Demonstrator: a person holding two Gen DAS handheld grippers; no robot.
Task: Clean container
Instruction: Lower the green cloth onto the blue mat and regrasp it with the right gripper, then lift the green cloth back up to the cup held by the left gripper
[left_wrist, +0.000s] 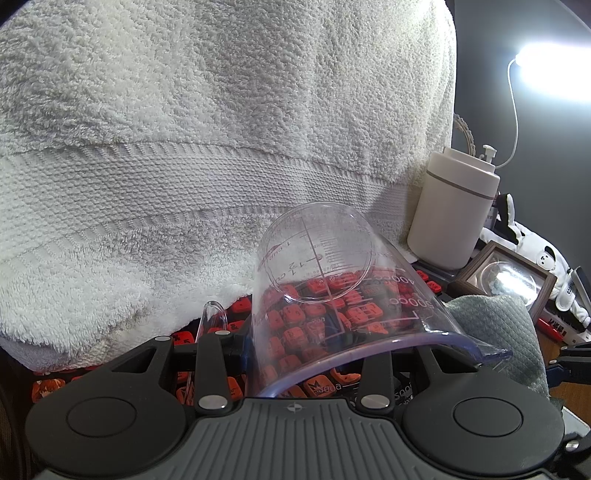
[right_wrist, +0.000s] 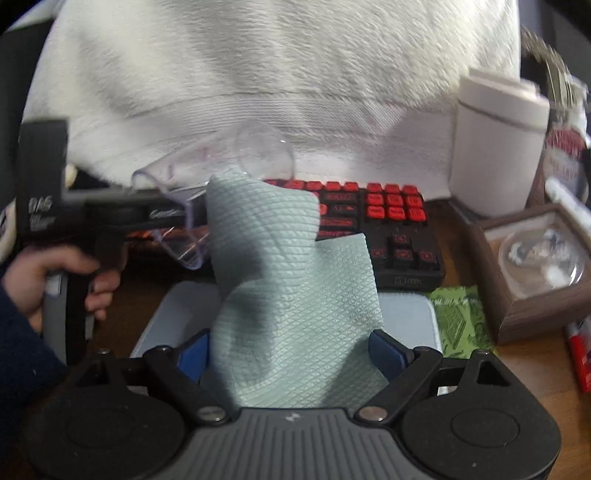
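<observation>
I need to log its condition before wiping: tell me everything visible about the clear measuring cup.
The measuring cup is clear, hard-looking plastic with printed graduation lines and cc and cup markings, a pouring lip and a curved handle. It looks empty. It is held tipped on its side above the red-keyed keyboard, base toward the white towel. The left gripper clamps its rim. The green cloth in the right gripper reaches its mouth.

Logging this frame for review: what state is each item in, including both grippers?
measuring cup: clear, empty, tipped on its side, held above the keyboard.
left gripper: jaws shut on the measuring cup's rim.
cleaning cloth: pale green, draped upward, tip at the cup's mouth.
right gripper: jaws shut on the cleaning cloth.
keyboard: flat, partly under the white towel.
white canister: upright, lid on.
</observation>
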